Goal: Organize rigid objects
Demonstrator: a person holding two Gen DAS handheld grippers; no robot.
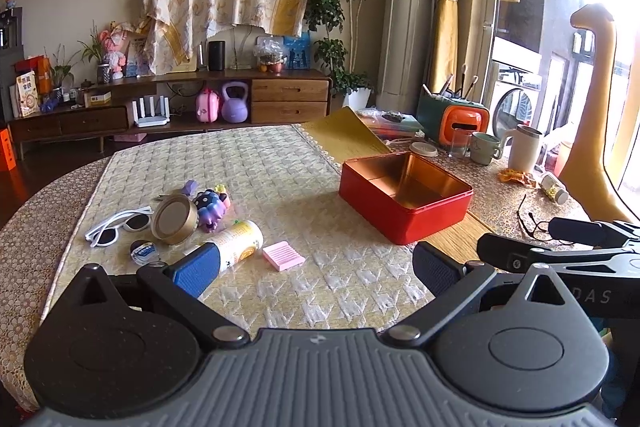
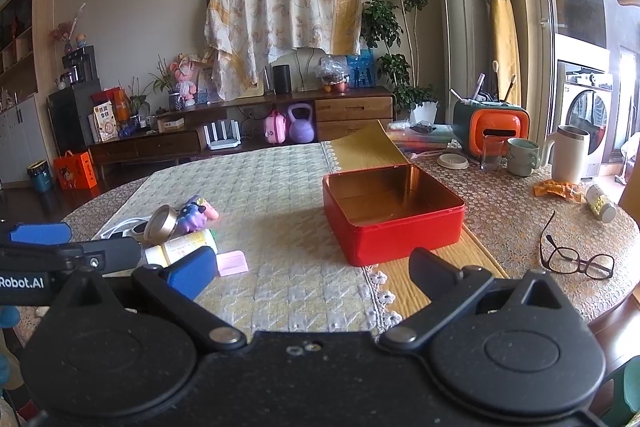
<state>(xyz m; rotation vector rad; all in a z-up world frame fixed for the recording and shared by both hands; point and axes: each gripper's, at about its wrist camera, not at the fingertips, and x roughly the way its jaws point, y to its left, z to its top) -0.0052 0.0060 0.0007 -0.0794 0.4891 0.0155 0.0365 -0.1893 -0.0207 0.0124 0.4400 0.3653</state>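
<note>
1. My left hand-held gripper (image 1: pixel 316 267) has its jaws spread wide with nothing between them; it hovers low over the quilted cream surface (image 1: pixel 280 163).
2. My right hand-held gripper (image 2: pixel 310 273) is also spread and empty, sitting to the right of the left one and nearer the box.
3. The empty red rectangular metal tin with a gold inside (image 1: pixel 404 197) sits ahead and right of the left gripper, and nearly dead ahead of the right one.
4. The loose pile lies ahead-left of the left gripper:
   - white-framed sunglasses (image 1: pixel 116 225)
   - round gold-rimmed tin (image 1: pixel 174 219)
   - purple plastic toy figure (image 1: pixel 210 209)
   - small pink ribbed square pad (image 1: pixel 283 255)
5. A cream cylindrical bottle with a yellow print (image 1: pixel 236 243) lies on its side just past the left gripper's blue pad, its long axis running near-left to far-right.
6. My call: the left arm is nearer the pile, so it picks; the tin is a rightward carry.
</note>
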